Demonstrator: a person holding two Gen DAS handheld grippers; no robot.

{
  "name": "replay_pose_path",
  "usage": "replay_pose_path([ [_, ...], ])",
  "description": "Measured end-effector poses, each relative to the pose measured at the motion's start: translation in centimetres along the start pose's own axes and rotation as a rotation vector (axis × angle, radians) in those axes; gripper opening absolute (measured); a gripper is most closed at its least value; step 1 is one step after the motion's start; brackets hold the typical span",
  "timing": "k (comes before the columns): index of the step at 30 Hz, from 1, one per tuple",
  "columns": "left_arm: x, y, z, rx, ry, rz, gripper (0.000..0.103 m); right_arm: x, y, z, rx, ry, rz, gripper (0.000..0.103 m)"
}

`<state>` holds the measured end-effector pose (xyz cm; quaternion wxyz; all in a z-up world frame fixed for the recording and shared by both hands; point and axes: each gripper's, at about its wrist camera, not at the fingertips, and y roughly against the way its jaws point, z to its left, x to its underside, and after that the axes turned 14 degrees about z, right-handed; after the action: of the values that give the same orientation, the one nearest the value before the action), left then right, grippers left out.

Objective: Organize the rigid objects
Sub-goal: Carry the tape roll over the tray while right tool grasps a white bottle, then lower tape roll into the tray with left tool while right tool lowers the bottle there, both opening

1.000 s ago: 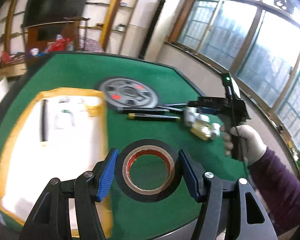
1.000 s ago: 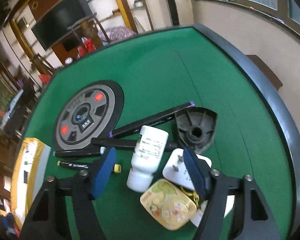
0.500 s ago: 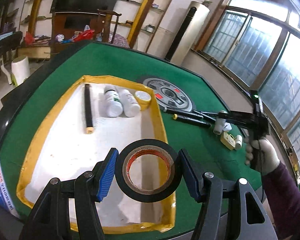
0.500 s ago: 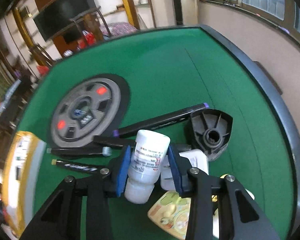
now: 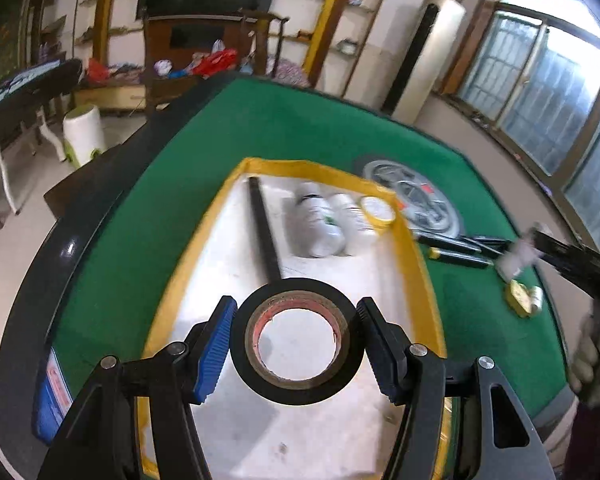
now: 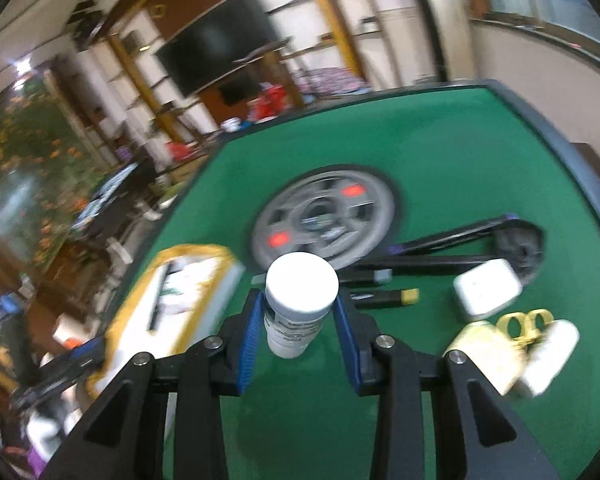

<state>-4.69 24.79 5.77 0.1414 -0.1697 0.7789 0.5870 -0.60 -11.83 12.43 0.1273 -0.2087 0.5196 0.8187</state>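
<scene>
Black tape roll (image 5: 296, 340), hole facing the camera, clamped across its rim between the blue pads of the left claw (image 5: 297, 342), hanging over the near end of the yellow-rimmed white tray (image 5: 414, 256); drop spot directly below and ahead. White bottle (image 6: 300, 304), cap forward, pinched in the right claw (image 6: 300, 320), above the green worktop (image 6: 440, 152); tray well off to its left.
</scene>
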Motion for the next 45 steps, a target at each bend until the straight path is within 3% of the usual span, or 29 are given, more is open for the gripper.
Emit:
replay_pose_path([
  [8,-3.9,-4.6,1.9,-0.067,0.049,0.101,0.065,1.5,-3.7,8.1,-0.158,0.143,0.138,0.035],
  [13,-4.3,-5.4,2.1,-0.051,0.062,0.139,0.066,1.5,-6.3,12.0,-0.175,0.195,0.18,0.034],
  [16,-3.9,-4.2,2.6,-0.011,0.079,0.113,0.067,0.8,-7.7,13.3,-0.18,0.206,0.216,0.034],
  [19,-3.1,-2.2,2.7,-0.017,0.08,0.063,0.069,0.4,-9.6,14.3,-0.153,0.22,0.249,0.034],
  [26,-0.2,2.7,4.4,0.078,0.149,-0.059,0.074,0.0,-13.7,16.1,-0.121,0.23,0.318,0.034],
  [31,1.4,4.5,4.8,0.074,0.169,-0.112,0.075,-1.2,-14.8,16.5,-0.12,0.194,0.355,0.034],
  [34,2.3,5.1,5.3,0.08,0.182,-0.126,0.075,-1.7,-16.9,16.3,-0.133,0.14,0.441,0.033],
  [36,2.5,5.3,5.1,0.075,0.178,-0.136,0.075,-1.5,-17.1,17.3,-0.08,0.181,0.443,0.034],
  [39,3.2,5.9,5.0,0.045,0.165,-0.16,0.075,-0.5,-18.1,18.4,-0.102,0.216,0.521,0.034],
  [41,3.7,6.5,5.0,0.022,0.157,-0.182,0.075,0.1,-17.4,19.2,-0.056,0.254,0.494,0.035],
  [45,4.3,7.2,5.6,0.007,0.168,-0.205,0.075,0.3,-14.2,20.5,-0.018,0.297,0.355,0.056],
])
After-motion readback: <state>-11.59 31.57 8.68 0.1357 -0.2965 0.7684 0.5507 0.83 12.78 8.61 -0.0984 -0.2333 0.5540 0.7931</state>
